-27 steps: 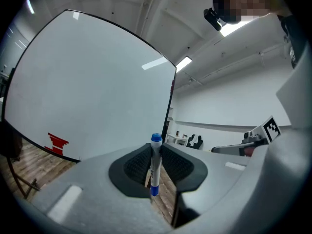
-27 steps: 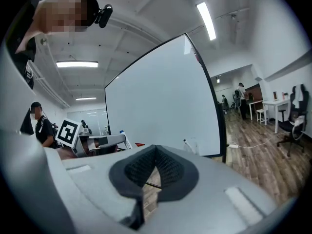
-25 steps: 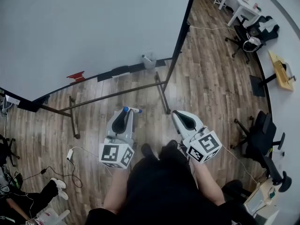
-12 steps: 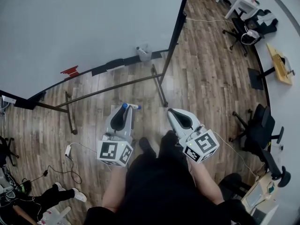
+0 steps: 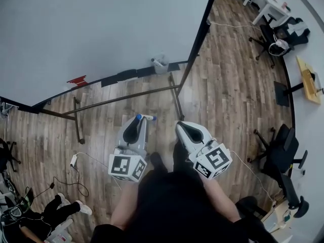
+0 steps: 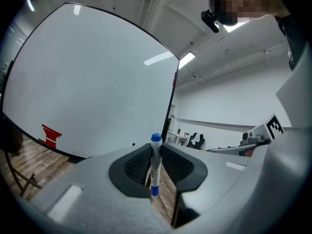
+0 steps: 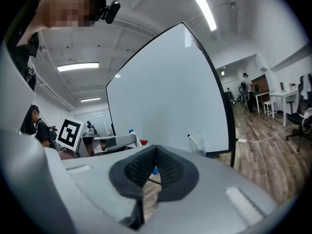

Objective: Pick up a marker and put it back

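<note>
Person: stands over both tools, forearms [image 5: 126, 206] reaching forward, dark top fills the bottom of the head view.
Left gripper [image 5: 138, 119]: jaws clamped on the marker, pads pressing its barrel from either side.
Marker [image 6: 155, 165]: white barrel, blue cap; held crosswise at the jaw tips, upright in the left gripper view with the cap above the pads. Held in the air above the floor, well apart from the tray.
Right gripper [image 5: 180, 126]: just beside the left one, jaws together, pads meeting at the tips, nothing held.
Floor [image 5: 228, 90]: wood planks; a white adapter [image 5: 74, 161] with cable lies to the left.
Second person [image 5: 58, 212]: legs and white shoes, low left corner.
Whiteboard stand [image 5: 126, 96]: dark bar and feet, ahead of the grippers.
Tray cup [image 5: 160, 65]: pale, at the board's lower edge, markers in it.
Red patch [image 5: 77, 80]: on the board's lower edge, left of the cup.
Whiteboard [image 5: 101, 29]: large, blank, dark frame.
Far right: office chairs [image 5: 281, 146], white desk [image 5: 263, 1].
</note>
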Demonstrator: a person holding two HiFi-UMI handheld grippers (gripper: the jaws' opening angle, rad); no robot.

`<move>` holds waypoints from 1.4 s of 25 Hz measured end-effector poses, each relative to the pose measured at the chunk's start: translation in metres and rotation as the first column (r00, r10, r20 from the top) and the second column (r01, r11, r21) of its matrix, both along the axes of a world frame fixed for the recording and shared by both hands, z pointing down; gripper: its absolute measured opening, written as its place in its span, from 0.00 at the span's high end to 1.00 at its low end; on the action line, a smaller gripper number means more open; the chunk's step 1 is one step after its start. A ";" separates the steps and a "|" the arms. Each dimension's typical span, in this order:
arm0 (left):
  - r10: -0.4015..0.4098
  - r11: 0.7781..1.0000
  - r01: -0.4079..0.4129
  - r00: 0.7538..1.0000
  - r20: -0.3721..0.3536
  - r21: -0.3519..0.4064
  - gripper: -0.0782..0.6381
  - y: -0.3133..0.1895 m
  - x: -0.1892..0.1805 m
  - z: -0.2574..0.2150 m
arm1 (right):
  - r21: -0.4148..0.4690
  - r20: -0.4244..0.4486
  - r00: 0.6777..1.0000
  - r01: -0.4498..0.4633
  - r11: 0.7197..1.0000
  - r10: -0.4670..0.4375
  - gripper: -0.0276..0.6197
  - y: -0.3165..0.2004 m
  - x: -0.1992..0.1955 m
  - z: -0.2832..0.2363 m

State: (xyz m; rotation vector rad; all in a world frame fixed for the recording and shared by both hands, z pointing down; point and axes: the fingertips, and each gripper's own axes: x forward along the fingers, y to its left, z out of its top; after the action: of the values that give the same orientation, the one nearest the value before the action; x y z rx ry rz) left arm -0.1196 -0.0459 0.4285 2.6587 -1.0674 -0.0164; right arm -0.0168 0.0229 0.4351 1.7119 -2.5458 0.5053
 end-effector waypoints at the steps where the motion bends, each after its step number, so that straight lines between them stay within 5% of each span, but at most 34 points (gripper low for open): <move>1: -0.013 1.000 0.013 1.000 0.000 0.003 0.78 -0.005 0.005 -0.003 | -0.001 0.005 1.000 0.015 1.000 -0.015 0.95 -0.007 0.003 0.000; 9: -0.156 0.987 0.157 0.988 -0.010 0.040 0.78 -0.059 0.042 -0.021 | 0.028 0.004 0.991 0.136 0.990 -0.136 0.95 -0.078 0.049 -0.015; 21: -0.404 0.913 0.406 0.913 -0.060 0.028 0.78 -0.113 0.090 -0.018 | 0.034 0.015 0.943 0.333 0.942 -0.333 0.95 -0.155 0.106 -0.008; 30: -0.483 0.871 0.487 0.873 -0.066 0.063 0.78 -0.157 0.125 -0.007 | 0.016 0.020 0.919 0.394 0.919 -0.394 0.95 -0.177 0.142 -0.001; 35: -0.475 0.875 0.477 0.879 -0.042 0.087 0.78 -0.177 0.141 0.004 | -0.003 0.045 0.922 0.385 0.923 -0.384 0.95 -0.176 0.155 0.005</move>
State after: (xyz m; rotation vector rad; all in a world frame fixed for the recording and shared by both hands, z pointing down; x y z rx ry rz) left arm 0.0219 -0.2224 0.4327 2.3930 -1.7267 -0.1955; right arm 0.1387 -0.1536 0.4402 1.1555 -2.7993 0.5319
